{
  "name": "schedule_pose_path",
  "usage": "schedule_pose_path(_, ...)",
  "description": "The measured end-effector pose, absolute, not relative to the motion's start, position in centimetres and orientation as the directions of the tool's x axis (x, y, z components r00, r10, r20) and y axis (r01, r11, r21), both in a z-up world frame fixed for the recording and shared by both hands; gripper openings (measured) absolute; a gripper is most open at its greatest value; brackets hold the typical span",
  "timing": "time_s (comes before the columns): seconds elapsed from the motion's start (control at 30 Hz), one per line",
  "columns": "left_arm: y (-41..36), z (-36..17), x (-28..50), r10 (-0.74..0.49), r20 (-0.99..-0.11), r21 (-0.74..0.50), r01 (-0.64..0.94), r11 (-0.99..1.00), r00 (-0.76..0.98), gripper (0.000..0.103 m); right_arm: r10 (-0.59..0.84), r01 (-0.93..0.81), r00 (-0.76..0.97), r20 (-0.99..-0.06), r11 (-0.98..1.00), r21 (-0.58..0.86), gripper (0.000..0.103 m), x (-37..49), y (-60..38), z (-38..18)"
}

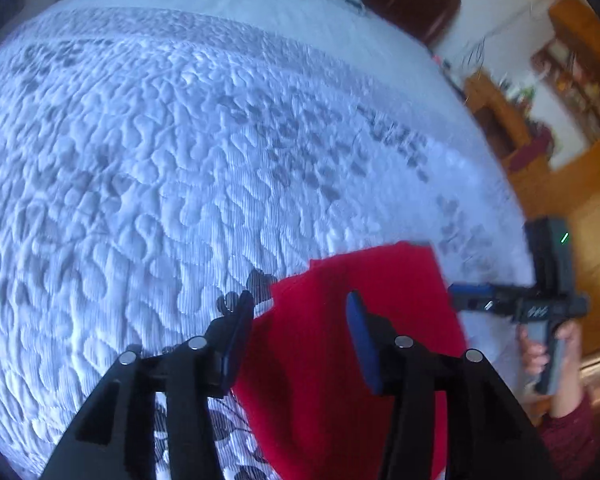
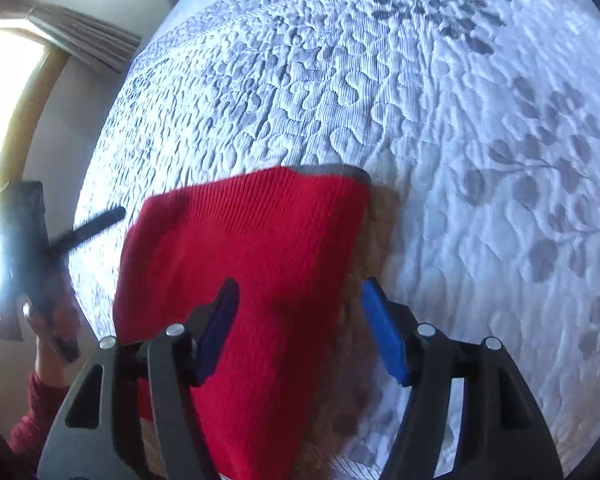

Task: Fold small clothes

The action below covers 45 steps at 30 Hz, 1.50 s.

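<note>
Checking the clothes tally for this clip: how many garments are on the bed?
1: a red knit garment lies on the bed, near its edge, under both open tools. Others may lie outside view.

No readable text, labels, brands or numbers anywhere.

Left gripper and right gripper fingers spread apart.

- Left gripper: black angular finger arms, silver round pins at the joints, dark blue pads.
- Right gripper: dark grey arms, silver pins, bright blue pads; its black body bears a small green light.
- Sleeves: dark red knit on both arms.
</note>
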State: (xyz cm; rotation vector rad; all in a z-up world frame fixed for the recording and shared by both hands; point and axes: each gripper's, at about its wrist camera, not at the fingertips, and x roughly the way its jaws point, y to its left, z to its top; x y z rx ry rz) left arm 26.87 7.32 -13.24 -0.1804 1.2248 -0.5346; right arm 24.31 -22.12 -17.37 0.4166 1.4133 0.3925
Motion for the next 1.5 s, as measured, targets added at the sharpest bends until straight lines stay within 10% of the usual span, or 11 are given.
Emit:
schedule_pose_path(0.1, 5.3, -15.4, 27.1, -0.453, -0.876, -0.392, 0.303, 0.869, 0.164, 0.049, 0.499, 0.015, 0.091, -0.862, 0.864, 0.503, 0.047, 25.4, -21.9, -18.8)
schedule_pose_path(0.17, 4.5, -16.6, 27.1, -0.392, -0.908, -0.337, 0.299, 0.893, 0.147, 0.046, 0.542, 0.027, 0.081, -0.836, 0.838, 0.546, 0.011, 25.6, -22.0, -19.0)
schedule_pose_path(0.27, 4.5, -17.5, 27.0, -0.356, -0.921, -0.301, 0.291, 0.908, 0.158, 0.047, 0.523, -0.037, 0.146, -0.84, 0.851, 0.524, 0.008, 25.0, -22.4, -16.9)
schedule_pose_path(0.5, 4.0, -17.9, 26.6, -0.34, -0.921, -0.277, 0.297, 0.914, 0.189, 0.048, 0.478, 0.0, 0.098, -0.873, 0.877, 0.48, 0.011, 25.5, -22.5, -19.7)
schedule_pose_path(0.63, 5.5, -15.1, 25.4, -0.395, -0.899, -0.339, 0.268, 0.902, 0.192, 0.052, 0.465, -0.028, 0.157, -0.871, 0.884, 0.467, 0.052, 23.6, -23.0, -17.2)
schedule_pose_path(0.77, 7.5, -12.5, 21.6, -0.445, -0.874, -0.395, 0.25, 0.884, 0.196, 0.076, 0.525, -0.061, 0.142, -0.839, 0.851, 0.522, 0.063, 19.0, -23.5, -15.0)
schedule_pose_path(1.2, 6.9, -16.6, 9.2, -0.507, -0.861, -0.492, 0.18, 0.852, 0.041, 0.082, 0.531, -0.033, 0.034, -0.847, 0.847, 0.53, 0.05, 6.7, -19.8, -18.3)
schedule_pose_path(1.27, 6.2, -16.6, 9.3, -0.493, -0.869, -0.476, 0.191, 0.858, 0.046, 0.077, 0.565, -0.006, 0.016, -0.825, 0.825, 0.565, 0.018, 6.4, -19.6, -18.5)
schedule_pose_path(1.33, 5.6, -16.8, 9.4, -0.492, -0.87, -0.481, 0.185, 0.857, 0.019, 0.034, 0.572, 0.006, 0.023, -0.82, 0.82, 0.573, 0.014, 6.4, -19.9, -17.8)
schedule_pose_path(1.5, 5.5, -16.1, 9.1, -0.508, -0.861, -0.502, 0.17, 0.848, -0.005, 0.025, 0.545, -0.042, 0.069, -0.836, 0.838, 0.543, 0.012, 4.9, -20.5, -14.5)
